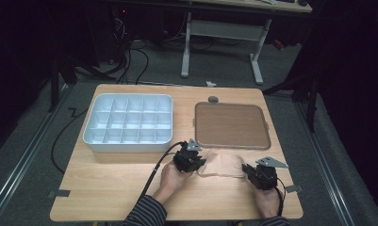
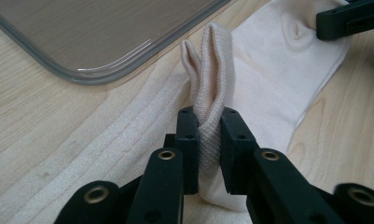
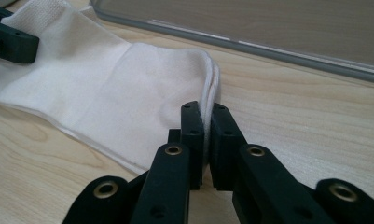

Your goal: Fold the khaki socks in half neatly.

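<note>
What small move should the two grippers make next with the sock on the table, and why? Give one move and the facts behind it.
Probably a short joint lift. The left gripper is pinched on the ribbed cuff of the sock, and the right gripper is clamped on its other end, while the sock's middle lies flat on the table. Raising both ends together would free it for carrying or folding.
</note>
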The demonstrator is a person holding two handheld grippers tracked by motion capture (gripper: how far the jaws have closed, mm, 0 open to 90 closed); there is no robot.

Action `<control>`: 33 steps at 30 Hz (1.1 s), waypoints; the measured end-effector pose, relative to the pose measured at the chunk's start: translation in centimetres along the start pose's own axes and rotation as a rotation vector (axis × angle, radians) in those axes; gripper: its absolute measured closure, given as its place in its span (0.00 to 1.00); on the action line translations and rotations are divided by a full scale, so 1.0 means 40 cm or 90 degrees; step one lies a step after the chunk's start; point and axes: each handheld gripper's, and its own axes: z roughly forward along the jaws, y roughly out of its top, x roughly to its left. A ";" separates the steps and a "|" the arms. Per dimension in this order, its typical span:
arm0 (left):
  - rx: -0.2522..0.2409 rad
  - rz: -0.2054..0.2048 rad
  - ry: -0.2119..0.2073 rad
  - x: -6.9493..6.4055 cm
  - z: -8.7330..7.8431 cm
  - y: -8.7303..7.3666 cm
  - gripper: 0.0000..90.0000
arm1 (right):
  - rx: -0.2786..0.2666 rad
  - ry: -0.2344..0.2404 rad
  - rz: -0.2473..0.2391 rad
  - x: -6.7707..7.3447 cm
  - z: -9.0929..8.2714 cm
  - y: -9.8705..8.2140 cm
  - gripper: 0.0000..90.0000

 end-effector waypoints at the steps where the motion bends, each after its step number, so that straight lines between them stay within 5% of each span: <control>1: -0.003 0.000 -0.001 -0.001 -0.003 0.000 0.89 | -0.004 0.002 -0.004 0.002 -0.004 0.003 0.96; 24: -0.015 -0.006 -0.009 0.011 -0.130 -0.031 0.89 | -0.019 0.040 -0.035 0.080 -0.011 0.033 0.96; 33: -0.026 -0.024 -0.025 0.023 -0.176 -0.045 0.89 | 0.007 0.042 -0.029 0.119 -0.002 0.044 0.96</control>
